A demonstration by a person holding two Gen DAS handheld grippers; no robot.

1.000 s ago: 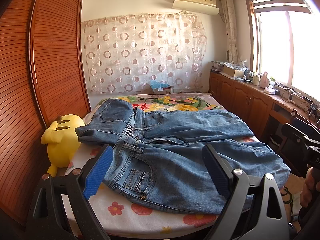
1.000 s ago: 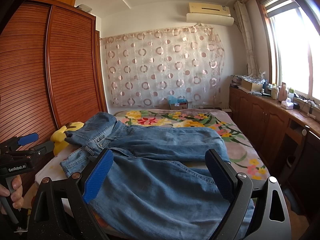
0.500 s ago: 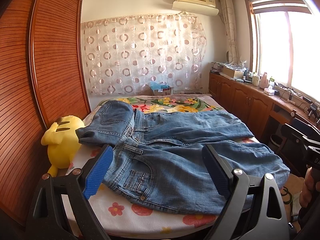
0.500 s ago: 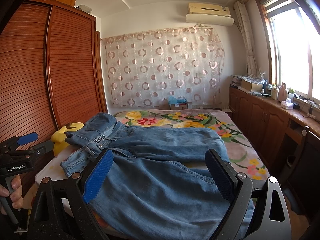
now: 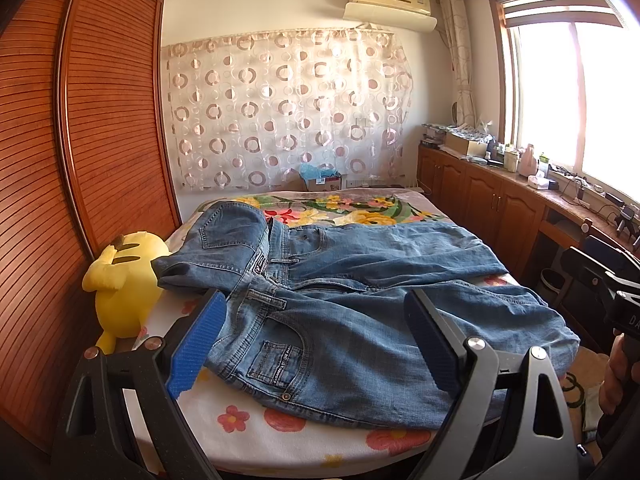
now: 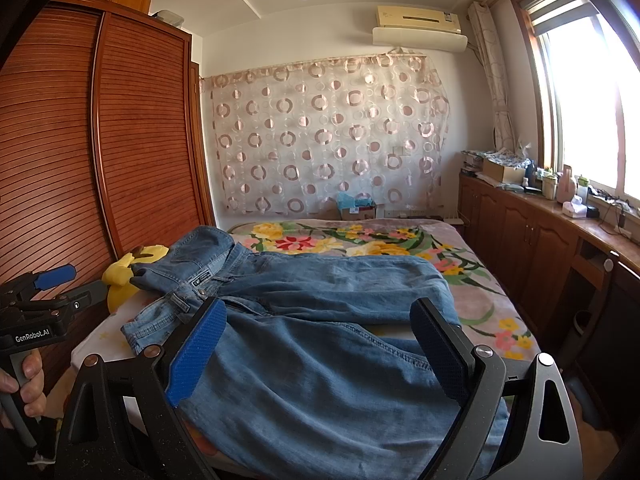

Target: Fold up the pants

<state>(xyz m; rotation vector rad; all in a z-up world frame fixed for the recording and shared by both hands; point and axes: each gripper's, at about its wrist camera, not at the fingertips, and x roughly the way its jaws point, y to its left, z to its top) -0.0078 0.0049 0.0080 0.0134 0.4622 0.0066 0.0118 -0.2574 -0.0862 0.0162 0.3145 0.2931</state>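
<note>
Blue denim pants (image 5: 344, 304) lie spread across the flowered bed (image 5: 304, 432), waistband toward the left, both legs running right; the near leg drapes over the bed's front edge. In the right wrist view the pants (image 6: 320, 360) fill the foreground. My left gripper (image 5: 316, 340) hovers open over the near hip pocket, nothing between its blue pads. My right gripper (image 6: 320, 348) is open above the near leg, empty too. The left gripper (image 6: 44, 284) also shows at the left edge of the right wrist view, held by a hand.
A yellow plush toy (image 5: 124, 284) sits at the bed's left edge against the slatted wooden wardrobe (image 5: 80, 160). Wooden cabinets (image 5: 500, 208) with clutter run along the right wall under the window. A cardboard box (image 5: 324, 180) stands beyond the bed's far end.
</note>
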